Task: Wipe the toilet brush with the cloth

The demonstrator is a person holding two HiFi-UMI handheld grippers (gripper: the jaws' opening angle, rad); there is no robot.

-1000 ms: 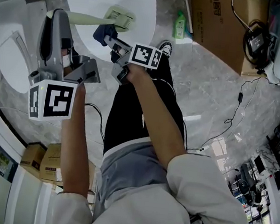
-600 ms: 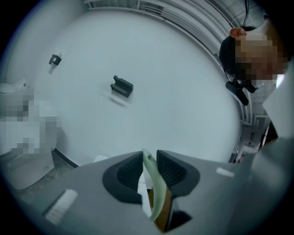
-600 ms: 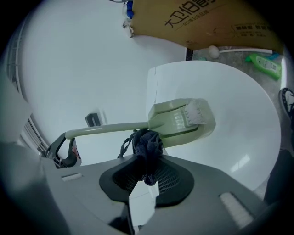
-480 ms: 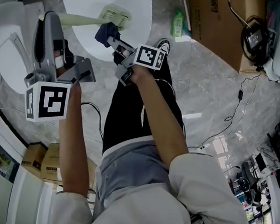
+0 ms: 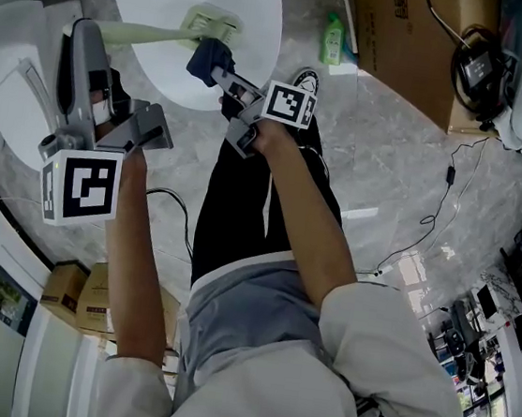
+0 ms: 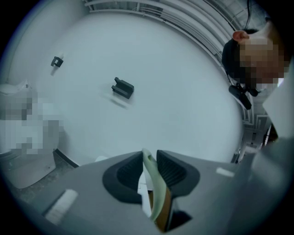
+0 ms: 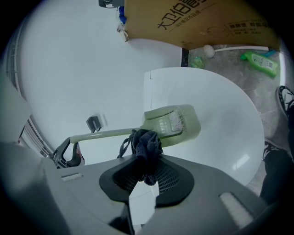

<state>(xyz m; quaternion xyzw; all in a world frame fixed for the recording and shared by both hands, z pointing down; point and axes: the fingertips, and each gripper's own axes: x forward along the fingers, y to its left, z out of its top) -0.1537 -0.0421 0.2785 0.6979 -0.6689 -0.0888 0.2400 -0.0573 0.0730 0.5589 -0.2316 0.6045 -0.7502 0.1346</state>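
L gripper [image 6: 149, 166] jaws clamped on pale-green brush handle [image 6: 155, 195]; dark wall bracket [image 6: 122, 88] at 11 o'clock, person [image 6: 279, 103] at 2.

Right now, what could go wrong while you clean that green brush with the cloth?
The left gripper pinches the toilet brush only at the thin end of its long handle, so a push near the head might make it swing or slip out. The right gripper holds the cloth by a small bunch, so it could snag on the bristles and pull free.
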